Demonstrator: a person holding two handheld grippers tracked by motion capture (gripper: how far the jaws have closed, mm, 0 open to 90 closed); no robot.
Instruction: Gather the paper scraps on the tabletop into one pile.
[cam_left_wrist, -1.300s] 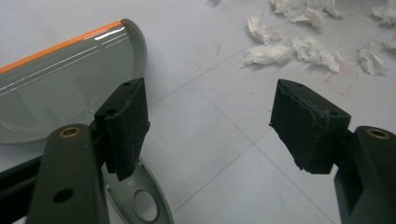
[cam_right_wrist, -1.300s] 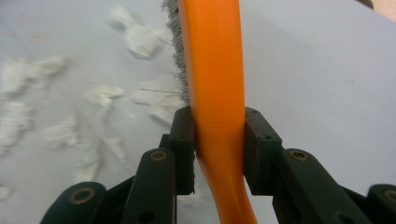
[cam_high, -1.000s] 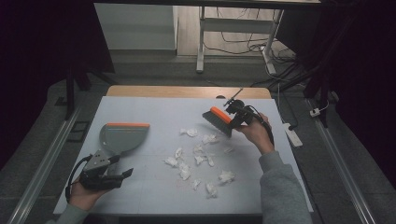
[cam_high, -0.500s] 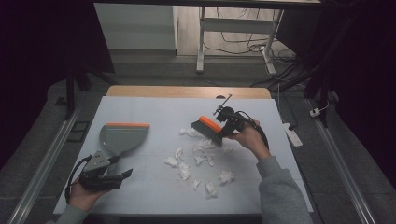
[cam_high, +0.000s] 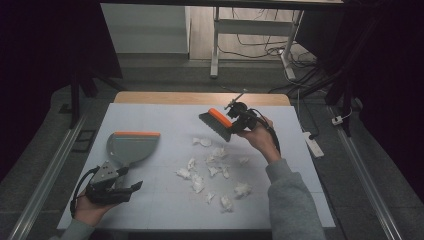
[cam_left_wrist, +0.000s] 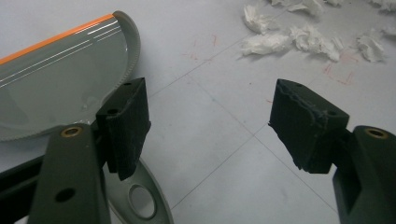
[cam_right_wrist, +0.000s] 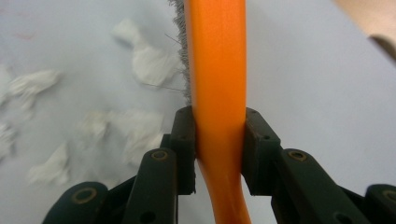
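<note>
High view: my right hand-held gripper (cam_high: 239, 119) clamps the orange brush (cam_high: 216, 123) above the paper scraps (cam_high: 216, 152); my left hand-held gripper (cam_high: 131, 185) gapes wide beside the dustpan (cam_high: 129, 147). No readable writing.

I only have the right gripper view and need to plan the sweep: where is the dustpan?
Observer: The dustpan lies flat at the table's left, orange lip facing away from the person.
Operator: Is the left hand-held gripper holding it?
Observer: No, the left hand-held gripper is open, its jaws beside the dustpan handle.
Operator: Is my brush touching down?
Observer: The brush hangs tilted above the paper scraps, in the right hand-held gripper.
</note>
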